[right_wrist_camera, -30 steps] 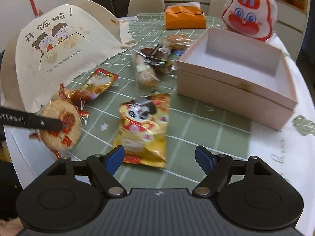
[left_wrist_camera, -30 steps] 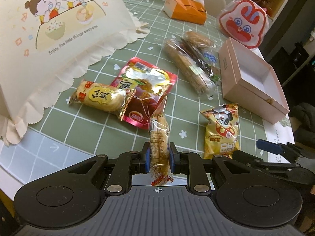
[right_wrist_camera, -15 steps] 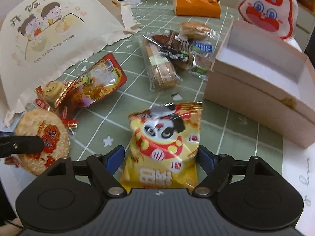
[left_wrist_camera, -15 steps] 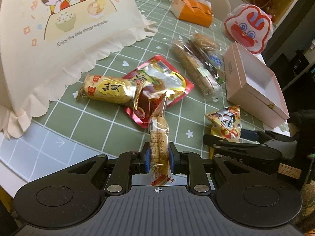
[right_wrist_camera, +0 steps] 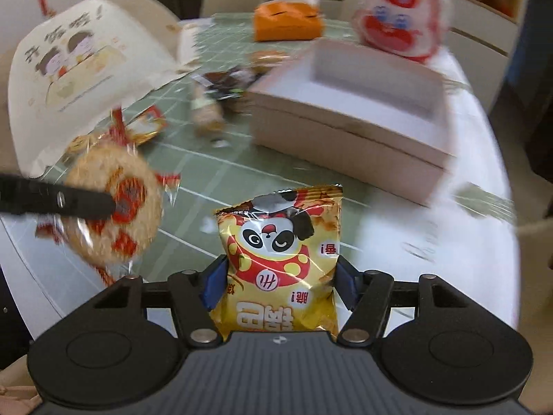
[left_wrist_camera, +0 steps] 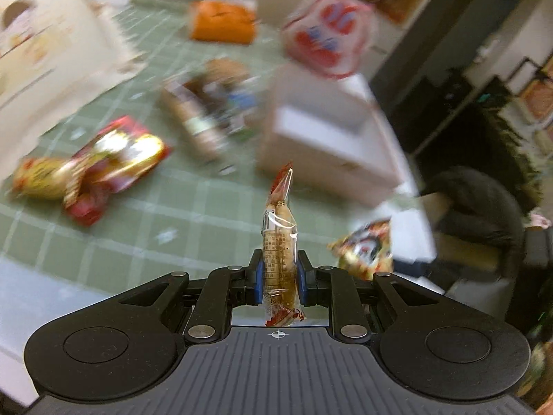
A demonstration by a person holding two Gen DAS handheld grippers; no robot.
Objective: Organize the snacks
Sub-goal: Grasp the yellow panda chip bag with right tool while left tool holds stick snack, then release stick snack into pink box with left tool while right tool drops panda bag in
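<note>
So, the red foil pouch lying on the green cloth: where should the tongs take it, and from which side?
Best guess: take the red foil pouch by its free right-hand edge, coming in low from that side. It lies flat on the tablecloth, and the gold packet crowds its left end.

snack pile point(left_wrist_camera: 211, 110) blurred, box point(left_wrist_camera: 321, 145) smeared

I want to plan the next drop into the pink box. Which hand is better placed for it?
Probably the right gripper: its fingers are closing on the panda snack bag, and the pink box lies open just ahead.
</note>
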